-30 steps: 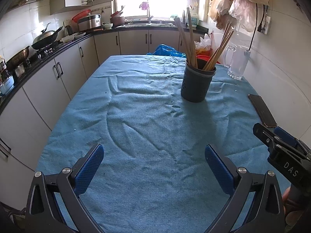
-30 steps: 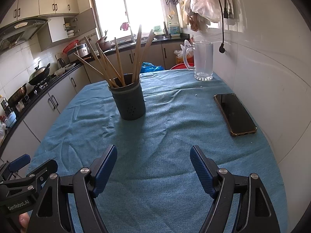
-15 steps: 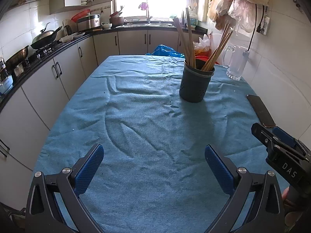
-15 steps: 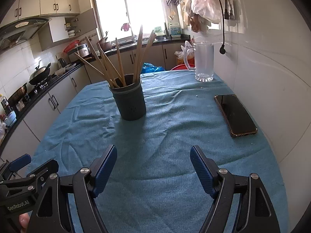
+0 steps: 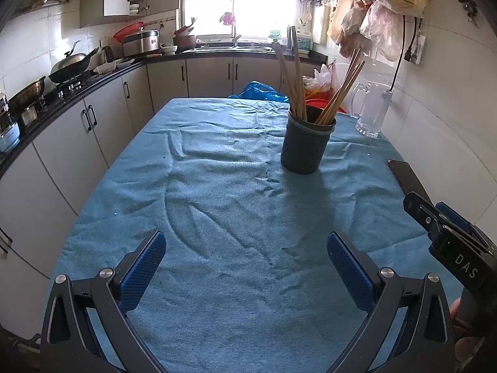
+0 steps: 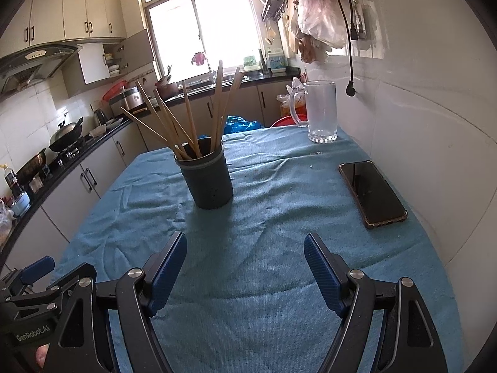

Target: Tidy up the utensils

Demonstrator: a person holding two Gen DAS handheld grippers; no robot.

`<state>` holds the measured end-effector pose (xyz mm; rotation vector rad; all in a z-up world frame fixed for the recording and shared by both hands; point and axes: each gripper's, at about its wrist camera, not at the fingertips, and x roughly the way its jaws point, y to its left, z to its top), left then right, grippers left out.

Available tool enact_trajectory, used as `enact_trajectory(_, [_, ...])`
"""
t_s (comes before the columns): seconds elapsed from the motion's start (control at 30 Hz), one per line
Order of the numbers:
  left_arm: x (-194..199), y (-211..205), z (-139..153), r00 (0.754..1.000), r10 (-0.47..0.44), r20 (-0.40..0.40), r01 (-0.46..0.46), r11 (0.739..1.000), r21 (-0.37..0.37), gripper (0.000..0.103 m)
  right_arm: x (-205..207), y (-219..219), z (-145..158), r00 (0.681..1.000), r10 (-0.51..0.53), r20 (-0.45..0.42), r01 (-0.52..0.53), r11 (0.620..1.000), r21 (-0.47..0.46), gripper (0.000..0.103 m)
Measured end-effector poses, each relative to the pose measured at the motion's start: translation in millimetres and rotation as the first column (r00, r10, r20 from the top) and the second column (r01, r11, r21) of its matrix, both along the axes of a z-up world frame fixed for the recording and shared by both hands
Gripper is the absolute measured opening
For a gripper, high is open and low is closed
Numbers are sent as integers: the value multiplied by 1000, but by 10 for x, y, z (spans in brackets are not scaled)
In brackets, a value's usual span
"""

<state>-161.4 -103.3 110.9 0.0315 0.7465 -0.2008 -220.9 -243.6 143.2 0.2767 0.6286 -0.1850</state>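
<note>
The right gripper is hovering over the blue tablecloth with jaws standing wide and nothing between them. The left gripper is likewise gaping and holding nothing. The dark holder is standing upright well ahead of both, with chopsticks leaning inside it. A phone is lying ahead and right of the right gripper, a glass mug beyond it.

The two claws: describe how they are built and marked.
Left claw and right claw: black frames with triangular cut-outs and silver bolts, each with two ribbed blue pads. White lettering reads "GenRobot.AI" on the left one and "DAS" on the right.
</note>
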Motion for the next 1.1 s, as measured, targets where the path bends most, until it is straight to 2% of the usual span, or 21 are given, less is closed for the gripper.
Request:
enact_trajectory(0.5, [-133, -14, 164, 992, 4, 130, -6, 1000, 16, 103, -34, 37, 82, 999, 0, 47, 2, 999, -32, 84])
enact_trajectory(1.1, [-138, -24, 156, 991, -2, 132, -1, 1000, 23, 103, -39, 30, 89, 999, -3, 44, 5, 1000, -30, 84])
